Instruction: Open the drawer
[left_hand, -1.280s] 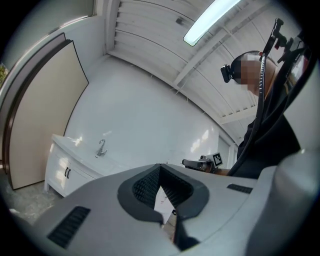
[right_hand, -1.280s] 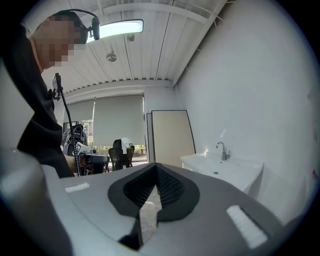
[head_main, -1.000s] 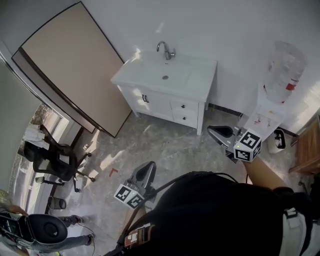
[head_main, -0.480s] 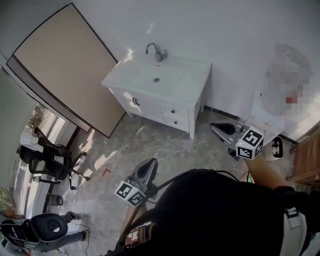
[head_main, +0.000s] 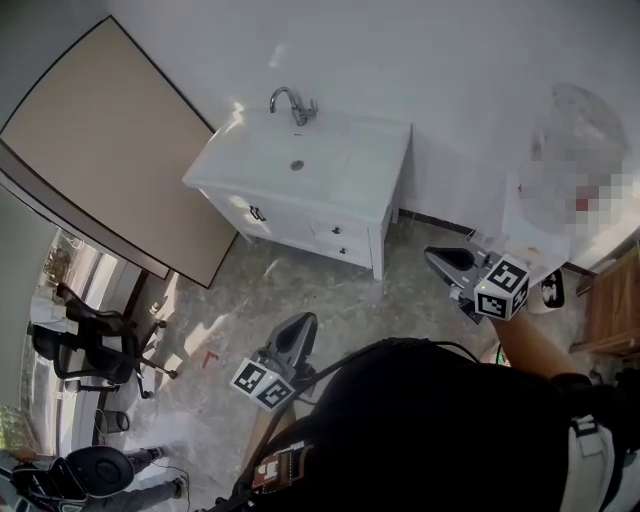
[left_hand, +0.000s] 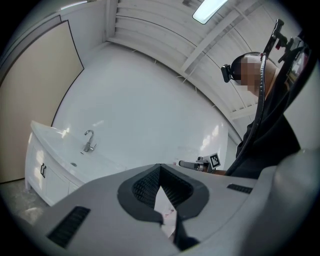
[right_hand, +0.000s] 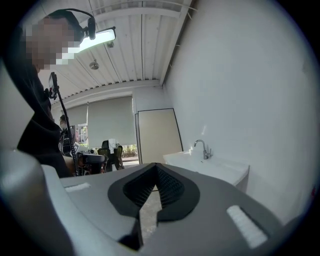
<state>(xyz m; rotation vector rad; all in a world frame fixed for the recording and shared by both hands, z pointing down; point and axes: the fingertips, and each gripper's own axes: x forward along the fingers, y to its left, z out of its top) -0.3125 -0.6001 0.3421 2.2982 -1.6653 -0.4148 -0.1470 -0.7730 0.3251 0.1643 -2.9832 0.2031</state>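
Vanity (head_main: 300, 165) shifted L in view, drawer (head_main: 330, 230) tiny, foreshortened

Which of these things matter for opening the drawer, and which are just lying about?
For the job:
vanity drawers
left gripper and right gripper, both shut, empty

Just about:
faucet
office chair
beige panel
water dispenser
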